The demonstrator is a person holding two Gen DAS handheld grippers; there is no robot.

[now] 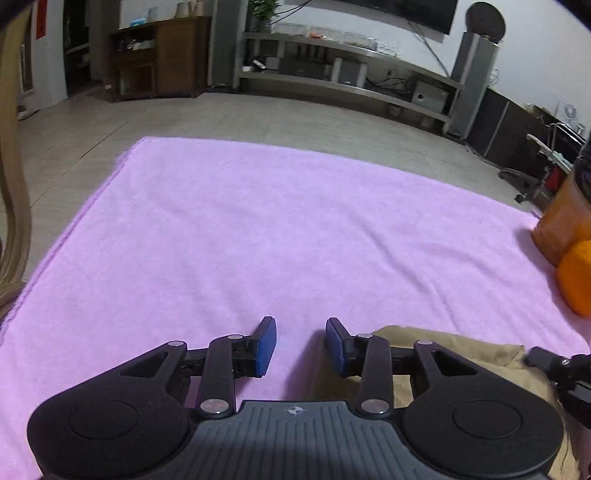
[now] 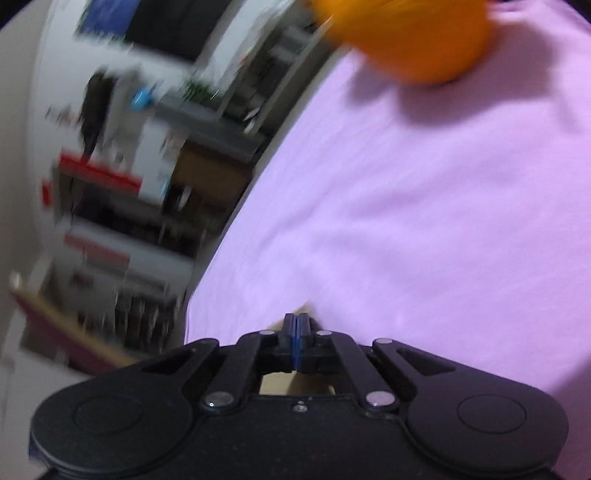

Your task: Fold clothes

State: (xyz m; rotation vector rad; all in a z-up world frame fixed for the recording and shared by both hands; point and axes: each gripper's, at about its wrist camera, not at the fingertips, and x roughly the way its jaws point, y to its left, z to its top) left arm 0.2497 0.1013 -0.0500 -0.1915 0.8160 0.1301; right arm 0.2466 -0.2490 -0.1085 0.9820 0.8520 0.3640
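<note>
A tan garment point(image 1: 454, 354) lies bunched on the pink blanket point(image 1: 258, 229) at the near right, partly under my left gripper's right finger. My left gripper point(image 1: 301, 345) is open and empty, low over the blanket. In the blurred right wrist view my right gripper point(image 2: 296, 326) has its pads pressed together, with a sliver of tan cloth point(image 2: 303, 307) at the tips and more tan below point(image 2: 275, 386); it seems shut on the garment's edge. Part of the right gripper point(image 1: 561, 369) shows at the left wrist view's right edge.
An orange cloth pile point(image 1: 574, 273) point(image 2: 413, 33) and a brown folded piece point(image 1: 557, 221) lie at the blanket's right side. Beyond the blanket are tiled floor point(image 1: 221, 114), a TV shelf point(image 1: 343, 62), a wooden cabinet point(image 1: 166, 59) and a speaker point(image 1: 472, 77).
</note>
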